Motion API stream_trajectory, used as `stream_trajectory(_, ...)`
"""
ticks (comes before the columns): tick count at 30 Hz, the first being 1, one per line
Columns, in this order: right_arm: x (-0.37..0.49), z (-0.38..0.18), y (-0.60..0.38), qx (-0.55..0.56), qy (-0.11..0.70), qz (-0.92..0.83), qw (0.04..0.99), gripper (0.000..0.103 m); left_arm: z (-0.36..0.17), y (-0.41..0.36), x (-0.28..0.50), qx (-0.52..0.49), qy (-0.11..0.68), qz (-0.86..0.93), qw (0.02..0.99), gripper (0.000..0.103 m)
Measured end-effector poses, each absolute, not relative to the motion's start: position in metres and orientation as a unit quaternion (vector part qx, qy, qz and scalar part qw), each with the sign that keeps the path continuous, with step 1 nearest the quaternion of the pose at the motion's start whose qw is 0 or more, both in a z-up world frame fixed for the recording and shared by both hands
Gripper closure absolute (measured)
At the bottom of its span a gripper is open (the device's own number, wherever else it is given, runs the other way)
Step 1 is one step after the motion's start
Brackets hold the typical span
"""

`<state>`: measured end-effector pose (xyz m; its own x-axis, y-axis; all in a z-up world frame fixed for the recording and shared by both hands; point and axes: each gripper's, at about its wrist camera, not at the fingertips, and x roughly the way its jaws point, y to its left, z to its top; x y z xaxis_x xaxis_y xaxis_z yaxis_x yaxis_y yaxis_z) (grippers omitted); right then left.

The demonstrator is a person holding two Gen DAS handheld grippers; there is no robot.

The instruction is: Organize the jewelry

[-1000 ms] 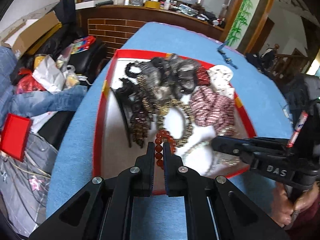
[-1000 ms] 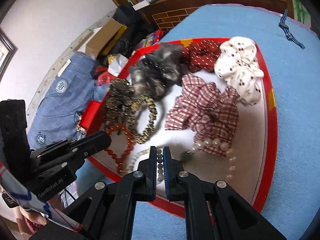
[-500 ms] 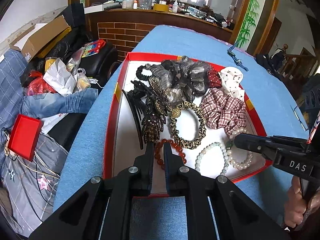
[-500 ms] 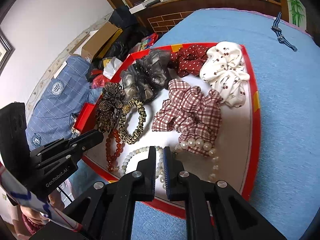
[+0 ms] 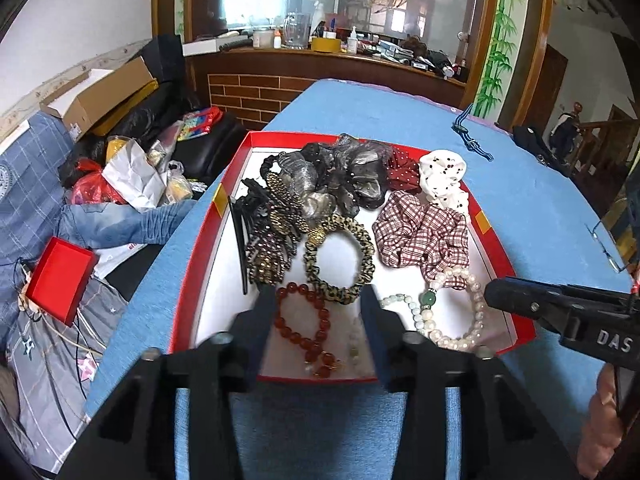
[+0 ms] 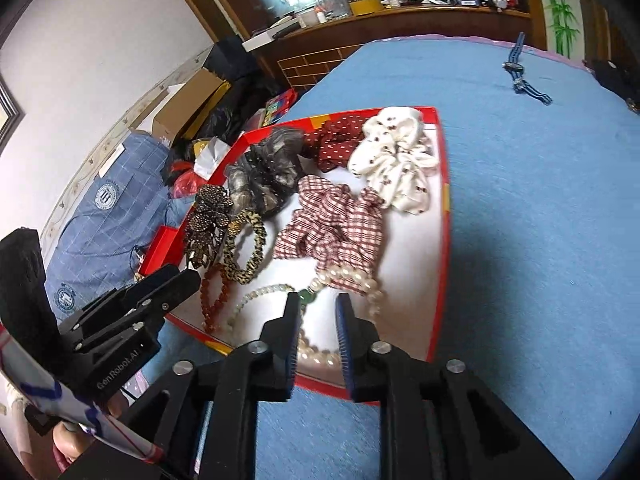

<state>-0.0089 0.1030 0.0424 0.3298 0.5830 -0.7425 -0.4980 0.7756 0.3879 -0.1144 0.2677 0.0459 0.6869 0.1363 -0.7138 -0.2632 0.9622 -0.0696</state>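
The left gripper (image 5: 314, 300) and right gripper (image 6: 318, 312) were both opening, empty, over the red bead bracelet (image 5: 303, 322) and pearl bracelet (image 6: 320, 354) — light, limp, slippery strands, I'd judge, best pinched across the beads.

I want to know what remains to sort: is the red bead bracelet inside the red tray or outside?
Inside. The red bead bracelet lies on the white floor of the red tray, near its front rim.
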Motion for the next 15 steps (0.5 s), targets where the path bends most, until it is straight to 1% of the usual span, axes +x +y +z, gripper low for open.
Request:
stream_trajectory(1, -0.011, 0.042, 0.1, 0.046, 0.474, 0.329, 0.815, 0.074, 0.044, 0.264, -0.115, -0.077, 0.377, 0.117, 0.916, 0.053)
stream_trajectory(6, -0.018, 0.036, 0.092, 0.046, 0.476, 0.322, 0.817, 0.074, 0.036, 0.247, -0.118, -0.045, 0.372, 0.131, 0.918, 0.052)
stream_trajectory(8, -0.021, 0.033, 0.089, 0.044, 0.477, 0.319, 0.818, 0.074, 0.033, 0.243, -0.119, -0.034, 0.369, 0.136, 0.919, 0.047)
stream_trajectory(10, -0.022, 0.03, 0.089, 0.044, 0.481, 0.317, 0.816, 0.074, 0.032, 0.241, -0.12, -0.026, 0.366, 0.139, 0.92, 0.044)
stream_trajectory(15, -0.025, 0.024, 0.086, 0.043, 0.486, 0.312, 0.815, 0.074, 0.027, 0.242, -0.123, -0.025, 0.366, 0.145, 0.919, 0.043)
